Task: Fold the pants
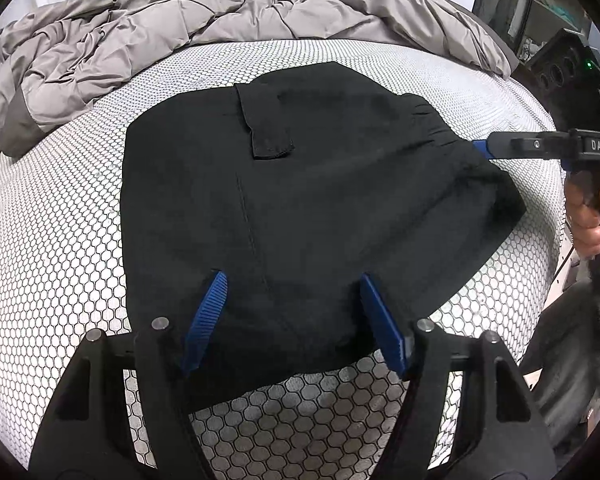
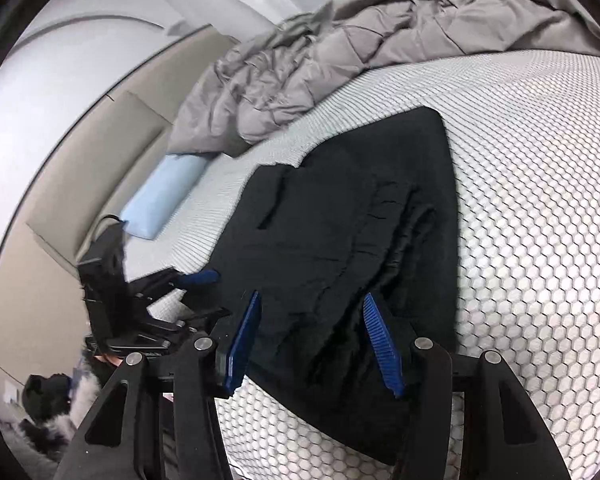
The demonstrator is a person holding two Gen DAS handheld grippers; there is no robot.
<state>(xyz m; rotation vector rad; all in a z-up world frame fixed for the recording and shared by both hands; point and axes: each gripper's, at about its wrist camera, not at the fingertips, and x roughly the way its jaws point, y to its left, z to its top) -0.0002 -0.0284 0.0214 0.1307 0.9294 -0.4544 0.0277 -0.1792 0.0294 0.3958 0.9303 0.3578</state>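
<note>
Both my left gripper and right gripper stand spread over the folded pants, apparently clear of cloth; careless withdrawal could snag the top layer and undo the fold.

Matt black cloth pants; honeycomb-textured mattress

The black pants are laid flat on the honeycomb-patterned mattress, folded into a compact, roughly rectangular bundle. A flapped pocket is seen on the upper layer, with a stitched seam running down from it. The gathered waistband is turned toward the mattress's right edge. One edge of the bundle lies close to the near edge.
</note>
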